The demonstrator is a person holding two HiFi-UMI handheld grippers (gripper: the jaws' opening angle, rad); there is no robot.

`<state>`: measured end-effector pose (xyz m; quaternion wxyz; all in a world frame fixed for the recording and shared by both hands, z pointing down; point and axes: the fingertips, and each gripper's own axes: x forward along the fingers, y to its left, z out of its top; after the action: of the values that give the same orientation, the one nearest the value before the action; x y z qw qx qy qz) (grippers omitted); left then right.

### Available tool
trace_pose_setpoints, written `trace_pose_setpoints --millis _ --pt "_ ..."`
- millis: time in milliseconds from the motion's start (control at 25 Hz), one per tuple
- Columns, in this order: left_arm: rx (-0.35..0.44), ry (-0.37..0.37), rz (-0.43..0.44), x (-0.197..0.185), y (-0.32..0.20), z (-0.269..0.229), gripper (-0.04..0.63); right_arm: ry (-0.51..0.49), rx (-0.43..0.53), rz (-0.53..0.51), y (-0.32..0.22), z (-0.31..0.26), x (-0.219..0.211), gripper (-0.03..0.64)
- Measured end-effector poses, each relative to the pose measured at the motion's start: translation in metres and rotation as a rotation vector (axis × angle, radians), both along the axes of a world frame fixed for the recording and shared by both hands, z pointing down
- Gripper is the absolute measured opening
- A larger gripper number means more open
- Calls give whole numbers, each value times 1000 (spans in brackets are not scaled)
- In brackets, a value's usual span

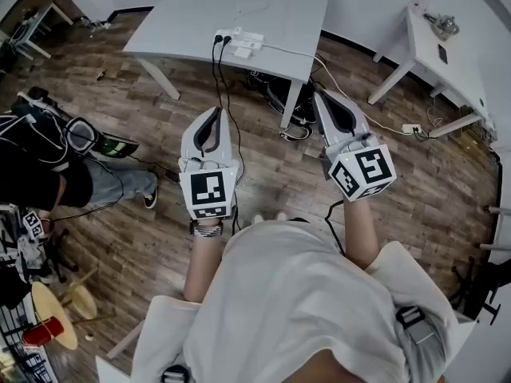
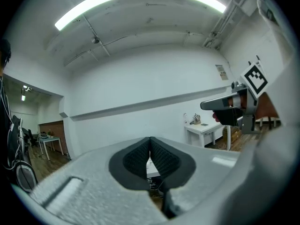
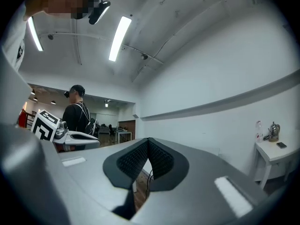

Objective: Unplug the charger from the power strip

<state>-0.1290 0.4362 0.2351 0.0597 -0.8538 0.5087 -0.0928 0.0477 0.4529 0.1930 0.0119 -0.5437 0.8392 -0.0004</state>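
Observation:
A white power strip point(image 1: 239, 38) lies near the front edge of a white table point(image 1: 176, 22). Two black plugs point(image 1: 221, 36) sit in it, their black cables hanging down to the floor. A white charger point(image 1: 243, 51) lies beside the strip. Both grippers are held level in front of me, well short of the table. My left gripper point(image 1: 211, 120) is shut with nothing between its pads point(image 2: 159, 156). The right gripper point(image 1: 326, 100) is also shut and empty, its pads point(image 3: 159, 159) meeting at the tips. Each gripper shows in the other's view, the right one point(image 2: 234, 108) and the left one point(image 3: 65, 137).
A tangle of cables point(image 1: 289, 108) lies under the table by its leg. A second white table point(image 1: 447, 58) stands at the right with small items on it. A person in black point(image 1: 48, 162) is at the left. A floor socket point(image 1: 411, 128) lies on the wooden floor.

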Motion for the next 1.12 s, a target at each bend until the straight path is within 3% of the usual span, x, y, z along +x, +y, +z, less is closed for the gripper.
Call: trace_pose_setpoints --millis 520,800,1120 --pt "-57 -5 46 -18 -31 35 6 -5 -27 2 -23 27 -33 2" --pt "-57 -9 24 -14 -85 45 6 -13 -22 -5 -78 36 -25 2" --pt "-84 9 16 22 -171 49 6 -22 -43 -30 -168 41 4 2"
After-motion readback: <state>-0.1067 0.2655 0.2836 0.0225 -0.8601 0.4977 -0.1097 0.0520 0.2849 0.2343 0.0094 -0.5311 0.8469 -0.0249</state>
